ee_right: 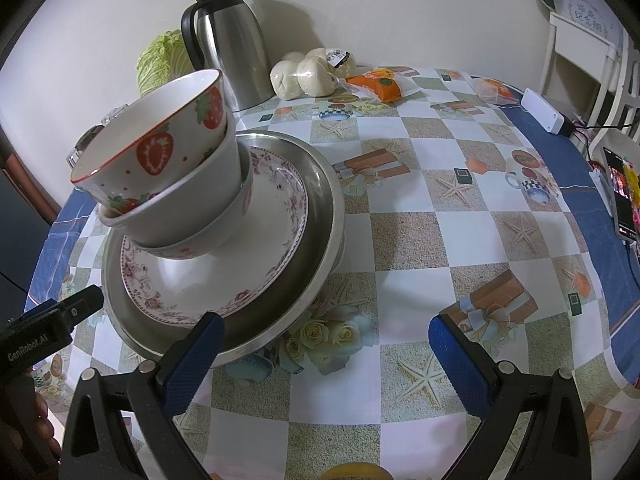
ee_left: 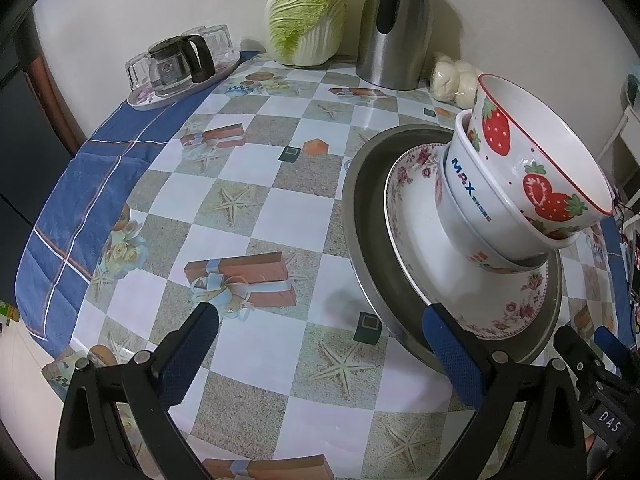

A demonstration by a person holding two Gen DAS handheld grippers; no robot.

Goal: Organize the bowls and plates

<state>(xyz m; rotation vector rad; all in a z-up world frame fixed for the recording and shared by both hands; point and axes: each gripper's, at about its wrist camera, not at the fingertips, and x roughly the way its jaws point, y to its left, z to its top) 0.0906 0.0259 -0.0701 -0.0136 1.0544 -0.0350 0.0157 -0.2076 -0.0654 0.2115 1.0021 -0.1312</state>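
With both the left gripper (ee_left: 318,346) and right gripper (ee_right: 326,354) spread wide and empty beside the round steel tray (ee_right: 320,216), its floral plate (ee_right: 276,248) carries 3 nested bowls, the strawberry-printed bowl (ee_right: 160,140) uppermost, leaning enough that a nudge could topple them.

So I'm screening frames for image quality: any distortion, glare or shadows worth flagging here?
Left wrist view: strong fisheye bending, dark corner vignetting, the table edge curves; soft glare on the steel jug; sharp throughout. Right wrist view: same barrel distortion, the strawberry bowl stack appears to lean; the jug casts a soft wall shadow; the phone screen is bright at the right edge.
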